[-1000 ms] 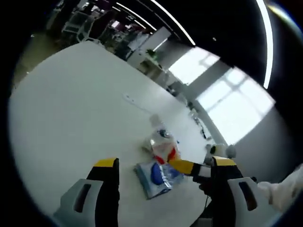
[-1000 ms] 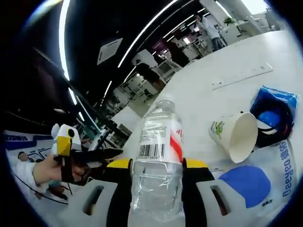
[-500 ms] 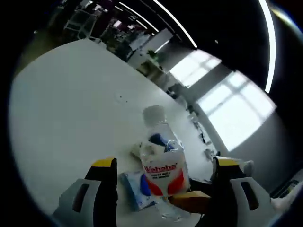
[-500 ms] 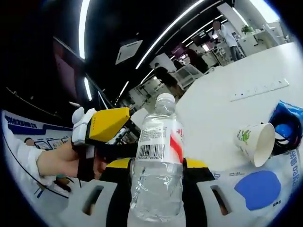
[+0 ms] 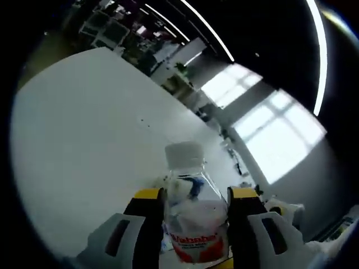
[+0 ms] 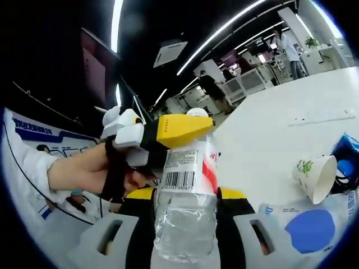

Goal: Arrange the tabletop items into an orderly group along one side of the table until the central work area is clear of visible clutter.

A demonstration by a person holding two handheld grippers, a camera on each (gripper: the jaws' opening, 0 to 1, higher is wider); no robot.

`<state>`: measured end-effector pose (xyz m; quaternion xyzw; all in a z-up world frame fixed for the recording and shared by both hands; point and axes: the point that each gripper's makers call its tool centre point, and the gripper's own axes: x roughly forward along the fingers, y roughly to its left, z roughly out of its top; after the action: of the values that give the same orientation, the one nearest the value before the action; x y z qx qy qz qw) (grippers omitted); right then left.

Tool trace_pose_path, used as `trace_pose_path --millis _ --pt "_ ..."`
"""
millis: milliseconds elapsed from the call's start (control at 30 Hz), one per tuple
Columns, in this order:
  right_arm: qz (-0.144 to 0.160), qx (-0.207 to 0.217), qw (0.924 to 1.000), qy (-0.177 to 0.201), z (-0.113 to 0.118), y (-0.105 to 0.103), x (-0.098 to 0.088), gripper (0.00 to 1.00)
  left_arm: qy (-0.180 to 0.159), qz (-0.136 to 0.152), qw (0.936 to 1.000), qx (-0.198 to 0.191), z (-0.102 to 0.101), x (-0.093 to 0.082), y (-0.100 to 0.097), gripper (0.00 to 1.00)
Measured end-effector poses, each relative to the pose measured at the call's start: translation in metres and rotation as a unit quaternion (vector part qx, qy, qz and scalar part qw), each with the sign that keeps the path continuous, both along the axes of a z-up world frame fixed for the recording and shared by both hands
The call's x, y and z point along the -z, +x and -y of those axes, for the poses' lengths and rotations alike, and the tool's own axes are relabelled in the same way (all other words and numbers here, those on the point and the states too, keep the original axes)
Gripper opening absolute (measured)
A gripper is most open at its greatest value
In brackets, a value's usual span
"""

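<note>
The right gripper (image 6: 184,204) clamps a clear water bottle (image 6: 186,210) at its lower body, holding it upright above the white table (image 6: 269,140). The left gripper (image 6: 168,131) closes on that bottle's upper part, near the white cap (image 5: 183,152). Beyond the bottle, a tipped paper cup (image 6: 315,176) lies beside a blue-printed packet (image 6: 311,228).

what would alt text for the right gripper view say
A clear water bottle stands gripped between the right tongs, while the left tongs, held in a hand, close on its neck. A paper cup lies tipped on the white table.
</note>
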<state>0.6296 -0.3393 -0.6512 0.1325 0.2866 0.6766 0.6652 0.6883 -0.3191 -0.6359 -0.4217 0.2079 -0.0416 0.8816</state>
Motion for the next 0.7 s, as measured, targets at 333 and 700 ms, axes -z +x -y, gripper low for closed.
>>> trace_pose_path --millis 333,700 --pt "0.031 -0.001 0.9995 -0.009 -0.007 -0.005 -0.007 0.39 0.101 -0.001 0.9949 0.0 -0.002 -0.015 0.004 0.39" --pt "0.144 0.034 0.9863 -0.073 -0.021 0.026 -0.006 0.37 0.274 0.026 0.9612 -0.019 -0.006 -0.042 0.011 0.39"
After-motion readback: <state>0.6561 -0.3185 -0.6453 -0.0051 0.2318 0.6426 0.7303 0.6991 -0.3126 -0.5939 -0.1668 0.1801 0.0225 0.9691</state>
